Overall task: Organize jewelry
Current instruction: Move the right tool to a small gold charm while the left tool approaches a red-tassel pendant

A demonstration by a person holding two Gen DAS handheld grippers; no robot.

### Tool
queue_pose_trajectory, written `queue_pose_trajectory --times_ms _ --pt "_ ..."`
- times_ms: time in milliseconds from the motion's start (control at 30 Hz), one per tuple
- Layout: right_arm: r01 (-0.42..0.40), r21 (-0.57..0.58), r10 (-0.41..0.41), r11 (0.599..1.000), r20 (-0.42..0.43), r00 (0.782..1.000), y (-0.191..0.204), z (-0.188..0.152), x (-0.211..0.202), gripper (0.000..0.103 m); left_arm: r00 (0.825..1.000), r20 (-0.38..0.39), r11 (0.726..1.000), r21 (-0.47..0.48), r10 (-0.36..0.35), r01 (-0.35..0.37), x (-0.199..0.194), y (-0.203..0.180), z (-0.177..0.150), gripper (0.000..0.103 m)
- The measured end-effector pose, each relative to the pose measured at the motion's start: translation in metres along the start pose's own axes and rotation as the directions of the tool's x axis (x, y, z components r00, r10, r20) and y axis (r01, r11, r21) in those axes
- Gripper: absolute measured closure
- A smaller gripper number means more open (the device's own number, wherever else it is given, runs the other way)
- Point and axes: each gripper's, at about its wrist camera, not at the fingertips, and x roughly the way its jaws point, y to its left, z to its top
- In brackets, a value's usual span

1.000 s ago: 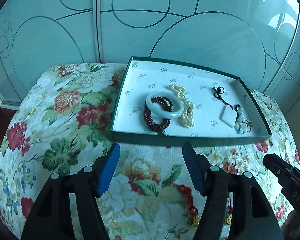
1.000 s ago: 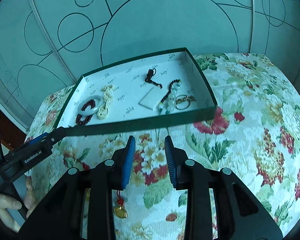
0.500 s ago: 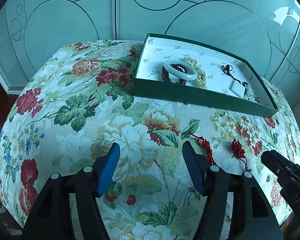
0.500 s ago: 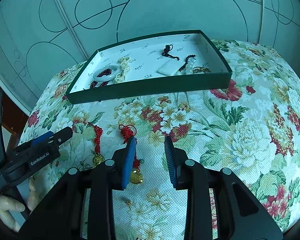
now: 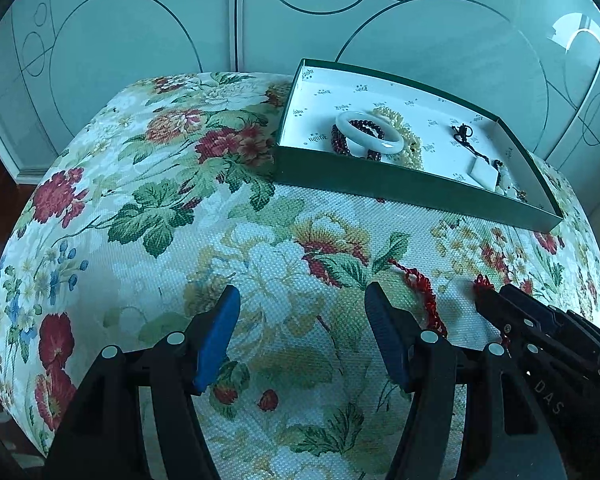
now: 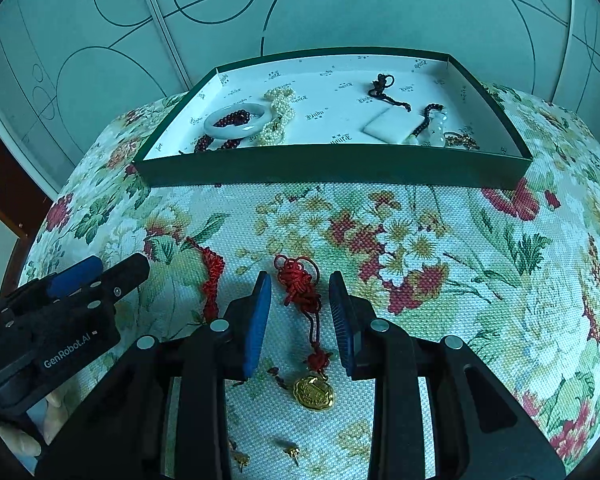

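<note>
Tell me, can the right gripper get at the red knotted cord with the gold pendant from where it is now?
Probably yes. The right gripper already straddles the red knotted cord, jaws open, pads apart from it. Nothing lies between them; the left gripper sits off to the side.

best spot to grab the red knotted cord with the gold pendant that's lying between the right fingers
Grip the bulky red knot at the top of the red knotted cord with the gold pendant, coming from above. It is the thickest, most raised part, and the open right gripper already straddles it. The flat pendant and thin cord lie low against the floral cloth, probably harder to pinch.
</note>
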Motion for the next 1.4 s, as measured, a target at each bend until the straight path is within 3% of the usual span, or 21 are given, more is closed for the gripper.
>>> queue_pose_trajectory --times_ms 367,667,1133,1400 --pt "0.017 -0.023 -0.017 1.0 0.005 1.0 0.003 0.001 0.001 0.073 1.0 -0.015 1.0 0.009 -0.009 0.009 0.003 -0.004 -0.003 0.039" --pt "0.029 0.012 -0.03 1.0 0.029 0.999 -0.014 -0.004 -0.02 0.073 0.999 -0.008 0.999 0.028 -0.033 0.033 -0.002 -0.014 -0.003 0.039" --pt "0.013 0.007 -0.013 1.0 0.009 1.0 -0.011 -0.051 -0.062 0.074 1.0 0.011 0.999 0.048 -0.022 0.021 -0.018 -0.02 -0.012 0.039" --pt "-0.026 -0.039 0.025 0.999 -0.025 0.999 0.013 -0.074 -0.063 0.074 1.0 -0.006 0.999 0.05 0.004 -0.004 -0.036 -0.011 -0.044 0.039"
